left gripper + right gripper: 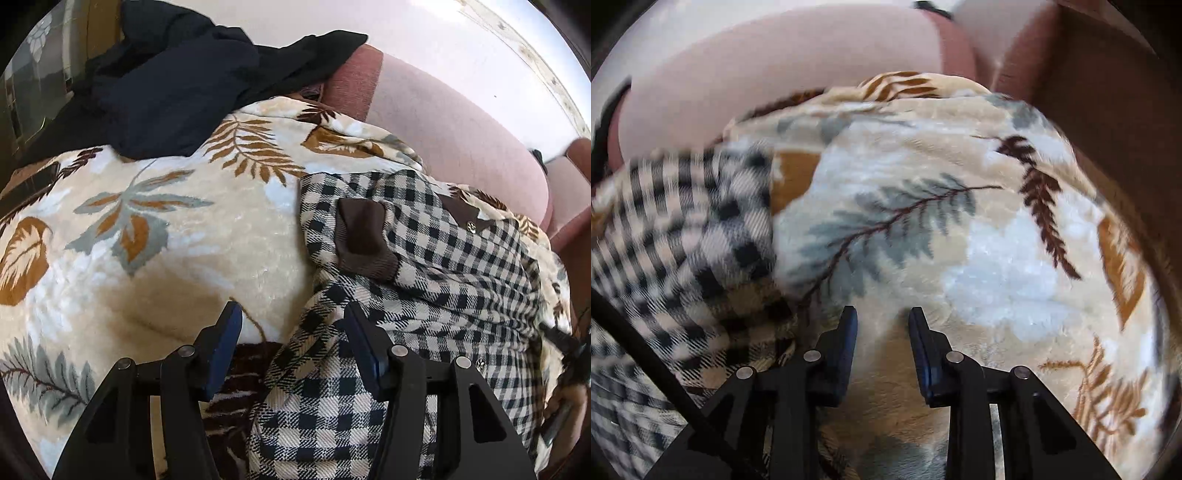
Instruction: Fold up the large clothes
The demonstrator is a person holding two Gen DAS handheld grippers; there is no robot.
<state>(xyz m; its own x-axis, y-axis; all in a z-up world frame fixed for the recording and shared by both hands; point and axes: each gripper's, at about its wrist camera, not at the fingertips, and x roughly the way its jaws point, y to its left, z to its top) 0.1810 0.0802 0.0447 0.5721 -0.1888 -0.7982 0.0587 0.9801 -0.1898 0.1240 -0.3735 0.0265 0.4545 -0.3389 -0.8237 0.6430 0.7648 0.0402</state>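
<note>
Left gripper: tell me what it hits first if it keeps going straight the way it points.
Probably the checked garment, whose edge lies between the open left gripper fingers; the leaf-print blanket lies underneath.

Both wrist views looked steeply down, close over a leaf-print blanket (155,236). Left view: checked garment (424,266) ahead and right of the jaws. Right view: same garment (683,229) left of the jaws.

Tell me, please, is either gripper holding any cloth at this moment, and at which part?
Nothing is held. The left gripper is open over the edge of the checked shirt; the right gripper is open above the leaf-patterned blanket.
</note>
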